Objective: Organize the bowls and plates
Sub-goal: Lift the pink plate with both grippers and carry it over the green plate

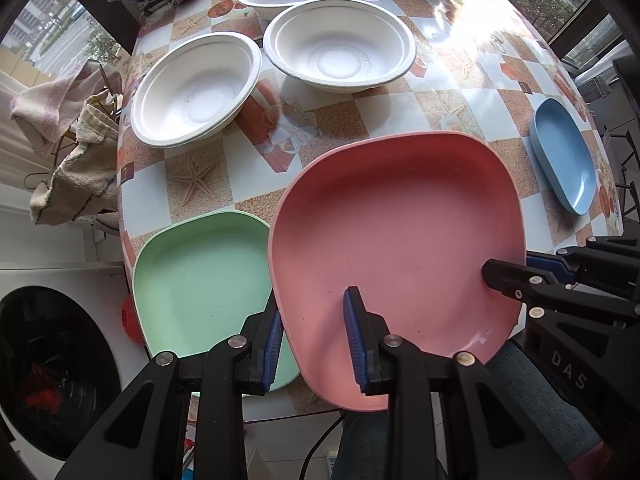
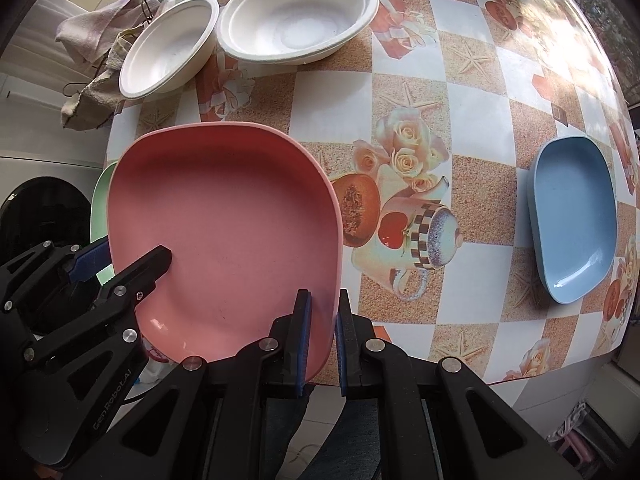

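Both tongs have hold of the pink plate [image 1: 400,240] and it is lifted off the bench [image 1: 460,92], tilted, with its left part over the edge of the green plate [image 1: 200,272]. The left tongs [image 1: 314,344] are closed on the plate's near left rim, one pad under the rim and one on the inside face. The right tongs [image 2: 322,340] are pinched tight on the near right rim, a pad on each side of the thin wall.

The step in hand looks like carrying the pink plate to be stacked — most likely onto the green plate just beside it, though the blue plate [image 2: 572,220] sits well apart to the right and could be the target instead. The next move would call for levelling the plate, centring it over the plate below so the rims nest, then lowering before either pair of tongs lets go.

Three white bowls [image 1: 340,52] wait at the far side, not yet nested; the farthest is cut off in the right wrist view. The green plate is almost wholly hidden there — only a sliver shows behind the pink one. How high the pink plate sits above the green one is hard to judge. The cloths [image 1: 76,168] past the bench edge are bunched and unclear.
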A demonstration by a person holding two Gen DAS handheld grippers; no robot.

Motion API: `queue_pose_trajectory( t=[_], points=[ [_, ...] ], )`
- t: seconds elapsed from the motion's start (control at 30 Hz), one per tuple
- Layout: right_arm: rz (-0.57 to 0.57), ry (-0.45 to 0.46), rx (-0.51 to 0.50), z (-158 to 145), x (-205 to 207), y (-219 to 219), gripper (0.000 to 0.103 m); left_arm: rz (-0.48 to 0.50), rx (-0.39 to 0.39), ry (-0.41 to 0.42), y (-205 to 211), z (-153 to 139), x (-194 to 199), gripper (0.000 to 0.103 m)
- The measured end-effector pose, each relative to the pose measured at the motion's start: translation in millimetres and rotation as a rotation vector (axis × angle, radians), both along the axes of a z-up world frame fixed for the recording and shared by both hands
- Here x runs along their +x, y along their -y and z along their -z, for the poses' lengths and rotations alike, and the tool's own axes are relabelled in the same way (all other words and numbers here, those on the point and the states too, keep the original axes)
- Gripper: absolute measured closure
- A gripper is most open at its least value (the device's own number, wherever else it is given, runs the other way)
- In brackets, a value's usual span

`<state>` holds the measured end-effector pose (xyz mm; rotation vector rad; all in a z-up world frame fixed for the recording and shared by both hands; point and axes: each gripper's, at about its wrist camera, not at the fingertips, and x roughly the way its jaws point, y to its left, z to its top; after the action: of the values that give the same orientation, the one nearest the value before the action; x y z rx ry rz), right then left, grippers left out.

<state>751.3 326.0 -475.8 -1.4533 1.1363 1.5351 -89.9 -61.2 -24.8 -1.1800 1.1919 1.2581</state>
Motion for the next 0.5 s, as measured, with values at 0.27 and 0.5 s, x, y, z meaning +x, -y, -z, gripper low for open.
queue_pose_trajectory(
  t=[0.27,0.5],
  points=[
    [-0.08,-0.004,-0.008,-15.6,-73.0,1.8,0.09,-0.067,-0.005,-0.043,-2.0,9.8,-3.6,0.071],
    [-0.157,-0.02,-0.044,-25.1,-143.7,18.6,0.09,-0.144,-0.002,-0.072,8.5,15.0,-33.9,0.071]
  ],
)
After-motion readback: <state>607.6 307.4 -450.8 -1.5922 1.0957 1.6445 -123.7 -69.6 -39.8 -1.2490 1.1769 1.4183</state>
